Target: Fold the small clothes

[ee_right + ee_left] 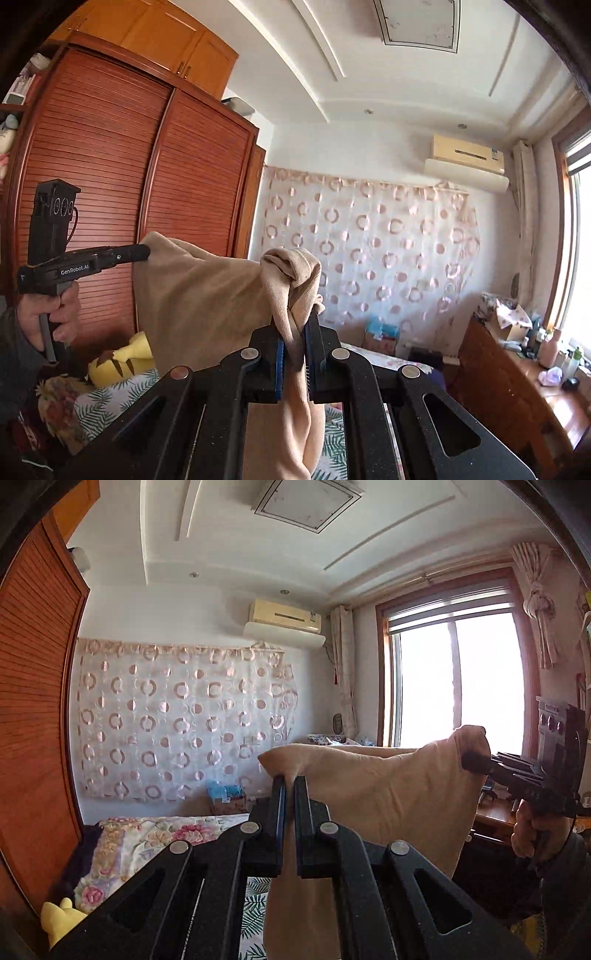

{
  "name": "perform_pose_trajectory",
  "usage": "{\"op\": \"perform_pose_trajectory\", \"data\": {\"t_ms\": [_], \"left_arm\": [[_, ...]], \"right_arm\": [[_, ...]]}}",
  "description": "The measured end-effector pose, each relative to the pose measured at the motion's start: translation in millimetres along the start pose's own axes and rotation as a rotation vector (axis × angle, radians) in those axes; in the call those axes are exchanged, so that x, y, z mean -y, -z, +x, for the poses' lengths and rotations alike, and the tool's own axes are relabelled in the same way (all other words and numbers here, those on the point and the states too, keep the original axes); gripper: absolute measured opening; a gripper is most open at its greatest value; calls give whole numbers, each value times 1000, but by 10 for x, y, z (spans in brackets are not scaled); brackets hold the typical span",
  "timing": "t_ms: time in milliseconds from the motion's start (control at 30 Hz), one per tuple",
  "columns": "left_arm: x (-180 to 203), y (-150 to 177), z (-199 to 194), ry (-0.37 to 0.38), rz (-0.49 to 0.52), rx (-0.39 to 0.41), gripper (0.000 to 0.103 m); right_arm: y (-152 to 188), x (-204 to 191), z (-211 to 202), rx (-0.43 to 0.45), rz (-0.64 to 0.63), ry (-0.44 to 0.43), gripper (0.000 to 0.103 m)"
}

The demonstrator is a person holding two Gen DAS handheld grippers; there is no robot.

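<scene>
Bedroom, left claw (290,781) and right claw (298,325) each clamped on beige garment (388,794)

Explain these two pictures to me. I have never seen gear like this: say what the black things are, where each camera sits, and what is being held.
No robot here: a person holds a pistol-grip tool in each hand, each ending in two black jaws. A fisheye camera rides on each tool and looks along its jaws, hence the bent walls. One picture comes from the left gripper, the other from the right gripper; each also shows the other tool from the side. Both are shut on the top edge of one beige garment, which hangs spread between them in the air. Below is a bed with a floral cover and a yellow plush toy.
</scene>
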State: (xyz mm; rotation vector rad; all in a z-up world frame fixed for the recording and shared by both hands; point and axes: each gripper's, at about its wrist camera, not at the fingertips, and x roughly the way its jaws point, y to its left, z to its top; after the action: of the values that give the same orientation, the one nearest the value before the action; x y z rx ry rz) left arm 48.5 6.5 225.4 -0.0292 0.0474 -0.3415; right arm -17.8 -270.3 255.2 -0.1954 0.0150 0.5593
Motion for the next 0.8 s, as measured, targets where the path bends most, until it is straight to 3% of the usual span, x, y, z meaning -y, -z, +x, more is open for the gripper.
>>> {"op": "perform_pose_trajectory", "data": {"t_ms": [267, 467, 633, 700, 733, 800], "left_arm": [[-262, -125, -177, -40, -9, 28, 5], [-476, 171, 136, -91, -27, -40, 5], [-787, 686, 773, -183, -14, -155, 5], [-972, 986, 1192, -297, 55, -254, 6], [-1069, 1148, 1357, -330, 73, -307, 12], [-1213, 1466, 1579, -301, 47, -407, 27]], "right_arm": [[336, 266, 57, 24, -11, -62, 8], [460, 330, 439, -57, -14, -83, 8], [824, 439, 1314, -203, 17, -80, 9], [1076, 463, 1836, -306, 36, -70, 9], [1231, 479, 2104, -371, 54, -69, 12], [1603, 524, 2624, -531, 48, 10, 28]]}}
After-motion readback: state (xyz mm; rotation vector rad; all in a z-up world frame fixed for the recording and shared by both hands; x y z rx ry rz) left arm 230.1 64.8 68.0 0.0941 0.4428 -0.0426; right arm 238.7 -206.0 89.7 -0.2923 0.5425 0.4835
